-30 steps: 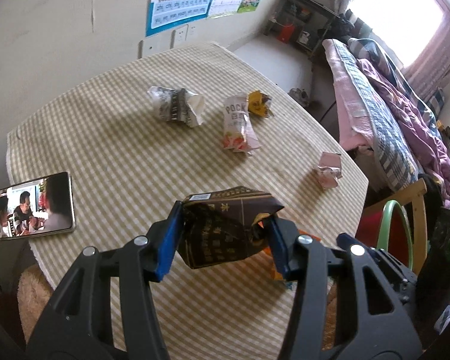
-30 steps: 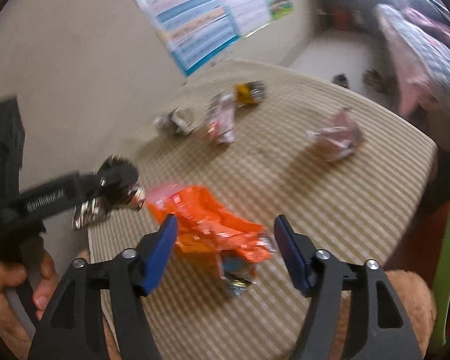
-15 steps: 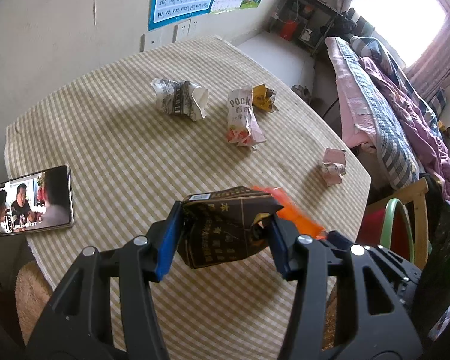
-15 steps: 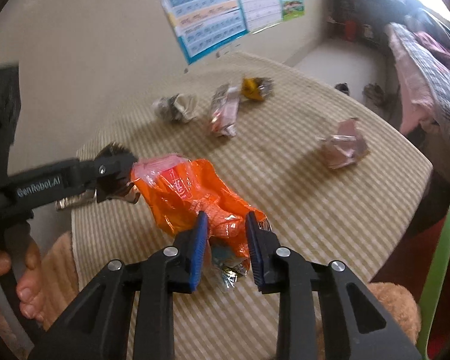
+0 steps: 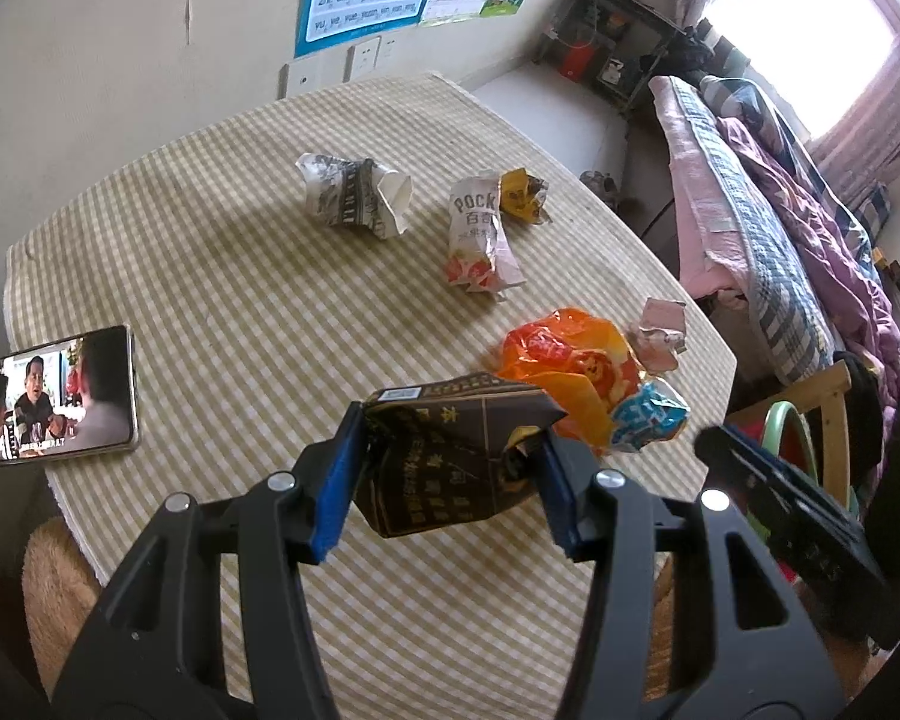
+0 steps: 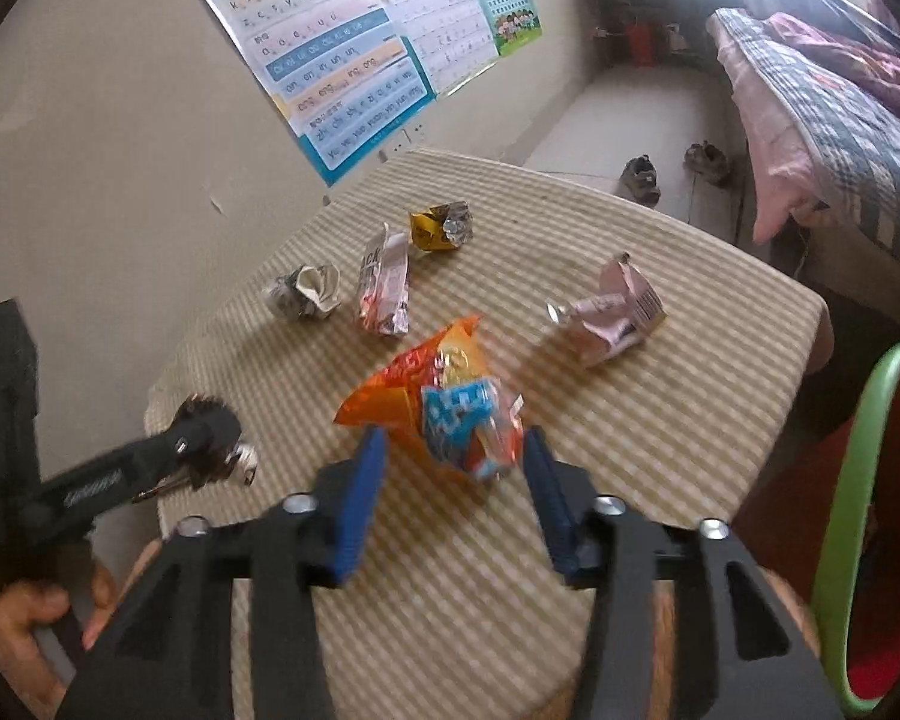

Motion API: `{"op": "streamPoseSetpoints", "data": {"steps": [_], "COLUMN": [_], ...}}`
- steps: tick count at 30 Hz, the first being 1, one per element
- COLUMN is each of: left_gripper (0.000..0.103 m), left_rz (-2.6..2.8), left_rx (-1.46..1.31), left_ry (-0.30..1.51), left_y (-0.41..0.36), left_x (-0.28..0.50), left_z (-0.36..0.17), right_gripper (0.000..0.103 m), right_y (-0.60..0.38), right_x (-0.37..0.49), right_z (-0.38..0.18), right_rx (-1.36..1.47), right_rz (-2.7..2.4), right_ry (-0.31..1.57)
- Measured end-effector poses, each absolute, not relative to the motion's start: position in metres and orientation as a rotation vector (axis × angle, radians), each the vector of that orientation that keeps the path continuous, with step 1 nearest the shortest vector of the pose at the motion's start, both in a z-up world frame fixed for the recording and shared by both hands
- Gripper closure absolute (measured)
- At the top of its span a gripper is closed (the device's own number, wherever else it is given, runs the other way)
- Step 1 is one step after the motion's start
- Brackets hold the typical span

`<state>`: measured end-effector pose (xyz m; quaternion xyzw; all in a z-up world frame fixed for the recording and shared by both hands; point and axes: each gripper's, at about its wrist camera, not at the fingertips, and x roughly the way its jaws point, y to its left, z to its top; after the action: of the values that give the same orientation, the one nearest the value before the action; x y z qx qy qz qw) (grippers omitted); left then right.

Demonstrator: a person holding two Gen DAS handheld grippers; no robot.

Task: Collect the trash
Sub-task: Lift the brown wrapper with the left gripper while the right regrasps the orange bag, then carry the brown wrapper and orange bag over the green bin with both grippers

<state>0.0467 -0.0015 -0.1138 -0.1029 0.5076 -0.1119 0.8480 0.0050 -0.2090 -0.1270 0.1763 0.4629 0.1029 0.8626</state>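
Both right fingers [image 6: 363,480] flank the orange wrapper [image 6: 444,402], just released.

A dark crushed carton [image 5: 450,456] sat squeezed between blue fingers [image 5: 337,489]. An orange bag [image 6: 444,402], a pink carton [image 6: 609,312] and other crumpled wrappers [image 5: 480,234] lay on the table [image 5: 222,276].

On your table [image 5: 222,276], under a beige checked cloth, a phone [image 5: 57,397] lies flat near the left edge, screen lit with a video. Behind the table you have a pale wall with a blue-bordered pinyin poster [image 6: 330,66] and white wall switches [image 5: 363,57] below it. To the right you see a bed [image 5: 768,228] with pink and purple bedding, a bright curtained window [image 5: 810,36], a dark cluttered shelf [image 5: 612,54], shoes [image 6: 642,180] on the floor, and a green chair frame [image 6: 852,498].
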Motion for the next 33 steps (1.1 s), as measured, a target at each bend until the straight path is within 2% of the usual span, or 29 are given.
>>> {"op": "streamPoseSetpoints", "data": {"steps": [1,2,4,6,7,8,15,21,33], "left_gripper": [0.053,0.053,0.053,0.053,0.053,0.053,0.053,0.053,0.053], "left_rz": [-0.235,-0.235,-0.235,-0.235,-0.234,-0.233,-0.231,-0.283,-0.573], "left_rx": [-0.219,-0.218,-0.219,-0.223,-0.223,-0.225,-0.234,-0.200,-0.067], "left_ry": [1.071,1.071,1.076,1.079,1.079,1.079,1.085,1.087,1.093], "left_y": [-0.001,-0.001,0.000,0.001,0.002,0.003,0.004,-0.017,-0.132], "left_x": [0.047,0.047,0.047,0.047,0.047,0.046,0.046,0.041,0.018], "left_z": [-0.114,-0.114,-0.115,-0.116,-0.116,-0.116,-0.117,-0.115,-0.098], "right_gripper": [0.049,0.039,0.036,0.037,0.045,0.064,0.066,0.066,0.065], "right_y": [-0.206,-0.201,-0.188,-0.175,-0.171,-0.170,-0.175,-0.219,-0.364], "right_x": [0.010,0.019,0.035,0.049,0.054,0.057,0.037,-0.006,-0.110], "right_z": [-0.128,-0.131,-0.140,-0.148,-0.154,-0.158,-0.137,-0.114,-0.106], "right_rx": [0.356,0.333,0.271,0.178,0.154,0.153,0.180,0.294,0.522], "right_rz": [0.216,0.221,0.229,0.209,0.206,0.212,0.251,0.183,-0.232], "right_ry": [0.976,0.988,1.024,1.047,1.065,1.080,1.015,0.961,0.897]}}
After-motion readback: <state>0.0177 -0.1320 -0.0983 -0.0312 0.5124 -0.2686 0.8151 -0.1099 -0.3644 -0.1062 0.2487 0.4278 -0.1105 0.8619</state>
